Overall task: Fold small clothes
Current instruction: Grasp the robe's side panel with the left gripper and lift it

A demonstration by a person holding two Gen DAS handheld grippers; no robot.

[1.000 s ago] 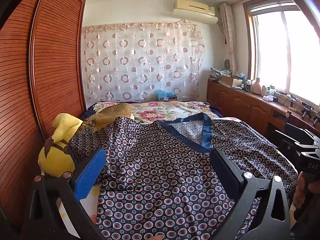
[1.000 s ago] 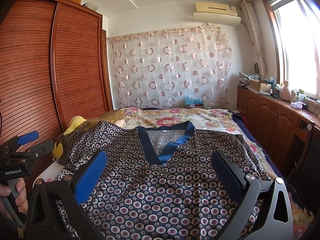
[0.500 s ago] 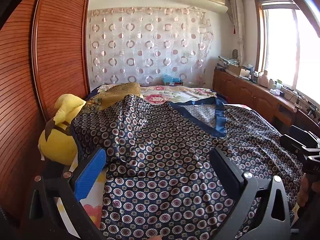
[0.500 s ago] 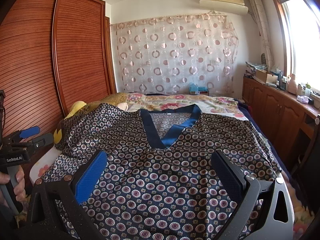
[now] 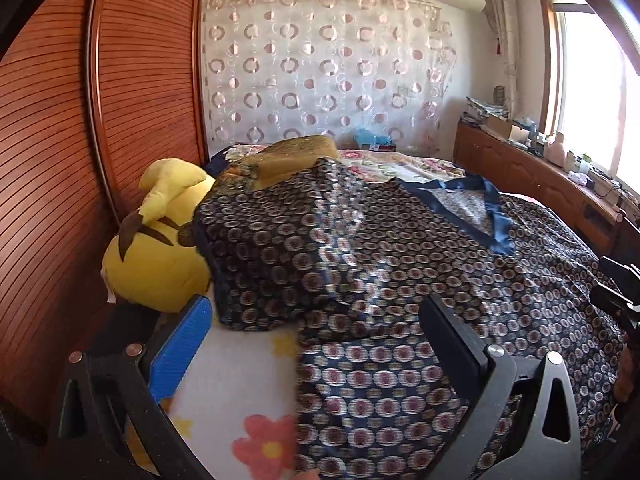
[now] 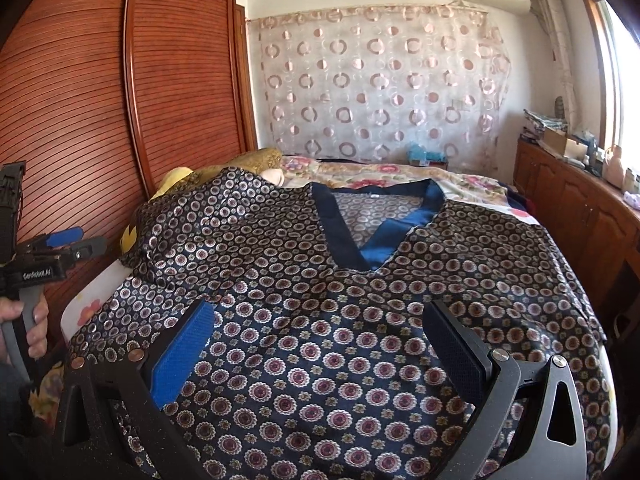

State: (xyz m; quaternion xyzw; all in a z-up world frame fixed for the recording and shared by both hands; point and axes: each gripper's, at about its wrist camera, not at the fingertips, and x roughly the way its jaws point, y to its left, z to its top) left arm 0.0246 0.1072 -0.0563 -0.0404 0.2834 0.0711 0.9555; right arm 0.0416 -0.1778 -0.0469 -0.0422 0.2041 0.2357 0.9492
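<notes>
A dark blue shirt [image 6: 320, 320] with a circle print and a blue V-neck collar [image 6: 380, 236] lies spread front-up on the bed; it also shows in the left wrist view [image 5: 400, 272]. Its left sleeve [image 5: 260, 248] drapes over a yellow plush toy [image 5: 156, 264]. My left gripper [image 5: 312, 344] is open and empty over the shirt's left side edge. My right gripper [image 6: 316, 344] is open and empty above the shirt's lower middle. The left gripper shows at the left in the right wrist view [image 6: 60, 244].
The bed sheet [image 5: 240, 392] has a flower print. A wooden louvred wardrobe [image 6: 100, 120] stands close along the left. A wooden cabinet [image 6: 580, 208] with clutter runs under the window at right. A patterned curtain [image 6: 380, 92] hangs behind the bed. A gold cushion [image 5: 296, 152] lies behind the toy.
My left gripper has swung left and down toward the shirt's left edge and sleeve. My right gripper has lowered and moved slightly closer to the shirt. Both stay open.
</notes>
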